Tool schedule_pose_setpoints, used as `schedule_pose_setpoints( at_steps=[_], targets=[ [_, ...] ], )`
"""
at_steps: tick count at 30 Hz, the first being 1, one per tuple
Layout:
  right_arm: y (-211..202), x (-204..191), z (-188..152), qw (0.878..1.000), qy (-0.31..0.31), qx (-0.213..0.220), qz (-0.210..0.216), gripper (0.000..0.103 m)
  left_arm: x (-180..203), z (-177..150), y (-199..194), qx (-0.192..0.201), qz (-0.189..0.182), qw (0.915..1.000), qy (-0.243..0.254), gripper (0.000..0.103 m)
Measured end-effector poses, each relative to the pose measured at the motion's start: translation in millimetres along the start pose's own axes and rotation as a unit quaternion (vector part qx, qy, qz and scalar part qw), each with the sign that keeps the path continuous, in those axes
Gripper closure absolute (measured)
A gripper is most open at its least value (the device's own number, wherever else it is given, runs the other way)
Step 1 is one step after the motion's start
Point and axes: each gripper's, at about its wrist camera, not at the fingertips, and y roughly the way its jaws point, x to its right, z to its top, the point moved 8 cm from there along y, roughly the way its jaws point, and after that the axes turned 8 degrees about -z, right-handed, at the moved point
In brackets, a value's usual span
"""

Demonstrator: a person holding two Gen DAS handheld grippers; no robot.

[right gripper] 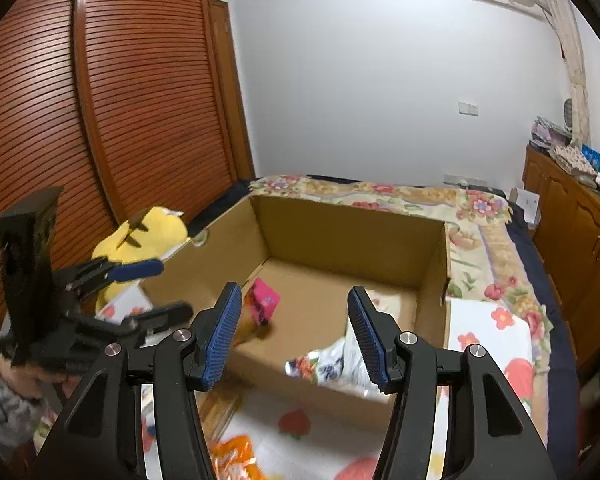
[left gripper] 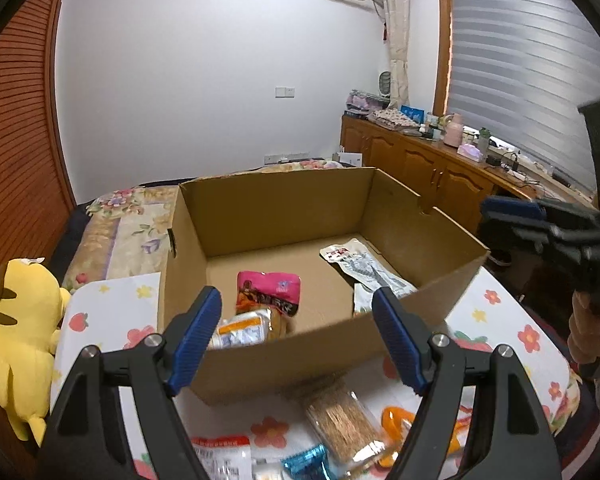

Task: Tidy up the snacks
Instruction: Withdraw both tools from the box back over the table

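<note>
An open cardboard box (left gripper: pixel 300 344) stands on a flower-print cloth. Inside lie a pink snack pack (left gripper: pixel 270 292), an orange and white pack (left gripper: pixel 242 330) and white packs (left gripper: pixel 360 266) at the right. My left gripper (left gripper: pixel 298 340) is open and empty, above the box's near wall. My right gripper (right gripper: pixel 294 336) is open over the same box (right gripper: pixel 340 400); a floral-print pack (right gripper: pixel 332 364) shows blurred at the near rim between its fingers, and I cannot tell whether anything touches it. More snacks lie before the box: a clear pack of brown sticks (left gripper: pixel 342 420), a blue pack (left gripper: pixel 306 462), an orange pack (right gripper: pixel 236 456).
A yellow plush toy (left gripper: pixel 16 332) sits left of the box. A floral blanket (right gripper: pixel 480 208) covers the bed behind. A wooden sideboard (left gripper: pixel 420 160) with clutter runs along the right wall, and a slatted wardrobe (right gripper: pixel 100 100) stands at the left.
</note>
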Motion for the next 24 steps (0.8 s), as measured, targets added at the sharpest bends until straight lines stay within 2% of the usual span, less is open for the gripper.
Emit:
schedule_pose_setpoints(
  at_steps=[5,7,8,11,17,24],
  targets=[
    [-26,-8,-33,1.0,-0.013,0.0,0.003,0.045,7,-13,-17,0.01,-0.002,0.9999,-0.002,0.024],
    [-32,-12,-51,1.0,-0.02,-0.007,0.001,0.044,10,-21,-22,0.014,-0.004,0.9999,-0.005,0.02],
    [-33,-13,-59,1.0,-0.023,-0.012,-0.002,0.044,11,-24,-24,0.017,-0.004,0.9998,-0.005,0.014],
    [-36,-13,-81,0.999,-0.024,-0.022,-0.007,0.042,18,-34,-30,0.023,-0.003,0.9997,0.0,0.013],
    [-33,-5,-120,0.998,-0.019,-0.05,-0.015,0.03,19,-57,-25,0.009,0.021,0.9997,0.001,0.013],
    [-24,-2,-147,0.997,-0.018,-0.076,-0.018,0.03,16,-92,-23,-0.021,0.012,0.9997,-0.011,0.013]
  ],
)
